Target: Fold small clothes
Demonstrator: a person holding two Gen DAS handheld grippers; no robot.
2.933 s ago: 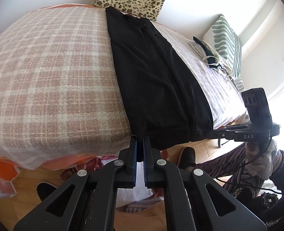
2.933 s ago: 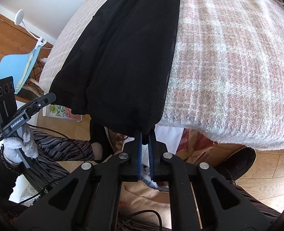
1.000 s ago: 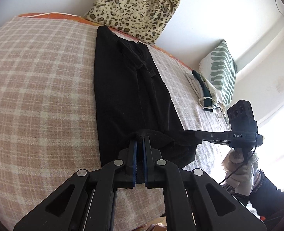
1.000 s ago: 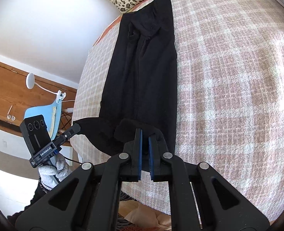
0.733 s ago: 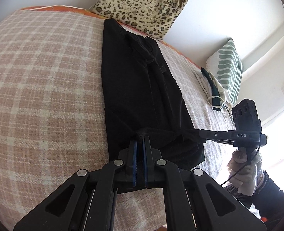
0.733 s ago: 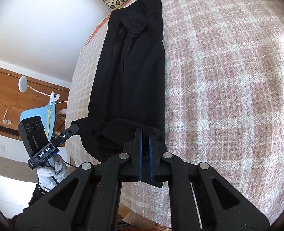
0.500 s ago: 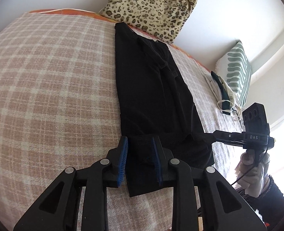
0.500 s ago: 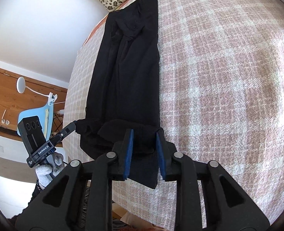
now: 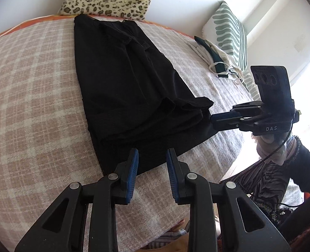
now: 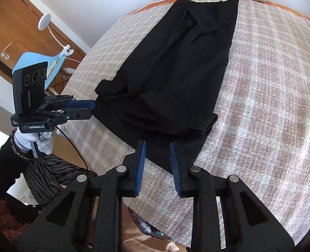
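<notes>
Risk I see: both claws, left (image 9: 151, 168) and right (image 10: 157, 160), gape empty above the black garment (image 9: 129, 88), whose loose turned-back hem could slump unfolded.

"DAS" on right gripper (image 9: 215, 121); "GenRobot.AI" on left gripper (image 10: 90, 109)

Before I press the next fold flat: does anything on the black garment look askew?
Yes. The black garment's folded-up near end sits bunched and crooked, one corner rumpled and poking out sideways instead of lying square.
</notes>
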